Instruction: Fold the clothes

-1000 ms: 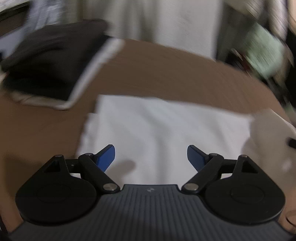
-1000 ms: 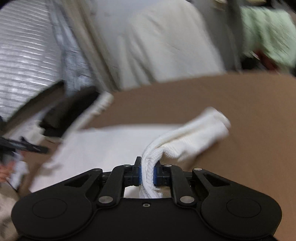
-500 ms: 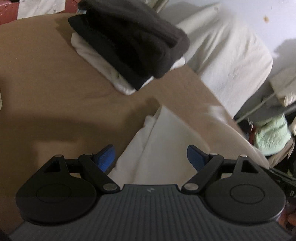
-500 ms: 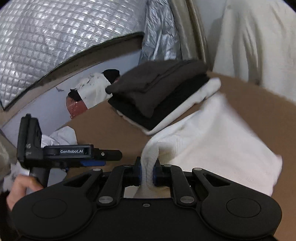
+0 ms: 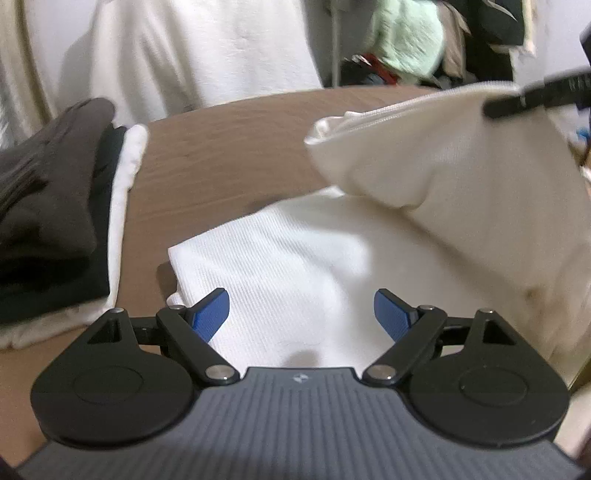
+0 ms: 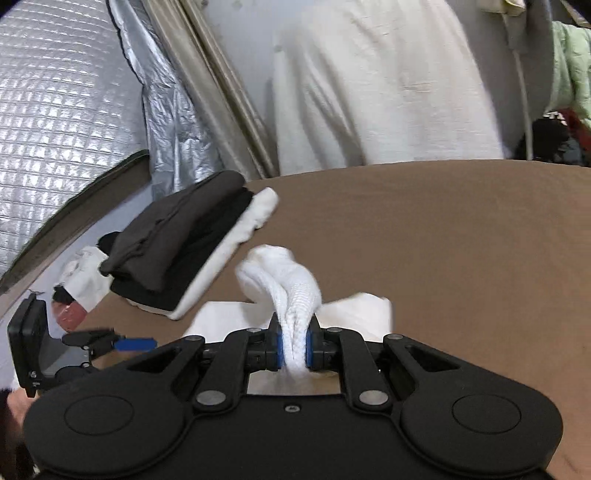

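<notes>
Right gripper point(image 6: 294, 349) pinches a raised fold of white ribbed knit garment point(image 5: 295, 258) over brown table point(image 6: 461, 240); left gripper point(image 5: 301, 308) gapes empty above it.

- A lived-in room at home, by the look of it — a bedroom or laundry corner.
- Ahead of the right gripper, a brown sheet point(image 6: 424, 229) covers a broad flat surface.
- To its left, a stack point(image 6: 184, 243) of folded dark and white clothes.
- Further left, quilted silver foil point(image 6: 55, 103) lines the wall beside a curtain point(image 6: 221, 92).
- Straight ahead hangs a white cloth point(image 6: 380, 85); to the right, a heap point(image 5: 406, 33) of green and dark garments — blurred.
</notes>
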`<state>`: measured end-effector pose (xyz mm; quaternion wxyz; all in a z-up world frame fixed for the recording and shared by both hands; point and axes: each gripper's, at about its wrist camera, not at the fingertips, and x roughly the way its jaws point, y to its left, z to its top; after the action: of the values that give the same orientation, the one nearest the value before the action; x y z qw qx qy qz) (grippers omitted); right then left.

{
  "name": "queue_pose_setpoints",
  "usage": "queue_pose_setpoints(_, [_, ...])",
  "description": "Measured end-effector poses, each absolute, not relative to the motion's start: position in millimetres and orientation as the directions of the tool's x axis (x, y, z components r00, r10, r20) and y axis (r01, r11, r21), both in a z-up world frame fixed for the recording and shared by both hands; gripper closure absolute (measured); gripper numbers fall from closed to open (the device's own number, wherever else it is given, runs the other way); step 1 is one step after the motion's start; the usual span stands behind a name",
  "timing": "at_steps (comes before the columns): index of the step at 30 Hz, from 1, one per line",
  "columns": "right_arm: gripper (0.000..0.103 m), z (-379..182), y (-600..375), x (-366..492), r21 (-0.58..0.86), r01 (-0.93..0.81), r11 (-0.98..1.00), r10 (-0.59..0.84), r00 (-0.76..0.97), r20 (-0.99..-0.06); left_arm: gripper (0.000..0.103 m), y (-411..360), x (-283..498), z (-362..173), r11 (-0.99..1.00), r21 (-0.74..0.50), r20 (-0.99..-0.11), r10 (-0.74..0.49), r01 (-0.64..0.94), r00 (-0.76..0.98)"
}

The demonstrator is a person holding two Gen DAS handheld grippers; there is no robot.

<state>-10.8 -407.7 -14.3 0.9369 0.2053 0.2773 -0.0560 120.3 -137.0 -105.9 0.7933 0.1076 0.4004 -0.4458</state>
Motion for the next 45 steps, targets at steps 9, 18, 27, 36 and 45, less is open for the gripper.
queue_pose_setpoints(9, [0.089, -30, -410, -15, 0.321, 0.173, 0.931, 0.033, 0.837, -0.546, 0.040, -153, 116, -131, 0.399, -0.136, -0.714, -0.674, 0.907, 0.189])
queue_pose_setpoints(18, [0.089, -37, -415, 0, 0.322, 0.160, 0.933, 0.056, 0.818, -0.572, 0.101, -158, 130, -159, 0.395, -0.183, -0.725, -0.673, 0.900, 0.148])
queue_pose_setpoints(27, [0.089, -42, -418, -1, 0.316, 0.177, 0.932, 0.048, 0.805, -0.591, 0.103, -139, 148, -144, 0.444, -0.295, -0.693, -0.709, 0.846, 0.130])
queue_pose_setpoints(36, [0.089, -45, -414, 0, 0.300, 0.189, 0.935, 0.031, 0.799, -0.601, 0.103, -114, 173, -150, 0.567, -0.372, -0.717, -0.678, 0.734, 0.160])
queue_pose_setpoints(45, [0.089, -47, -412, 0, 0.309, 0.204, 0.929, 0.028, 0.793, -0.608, 0.103, -79, 190, -132, 0.743, -0.290, -0.718, -0.586, 0.603, 0.376])
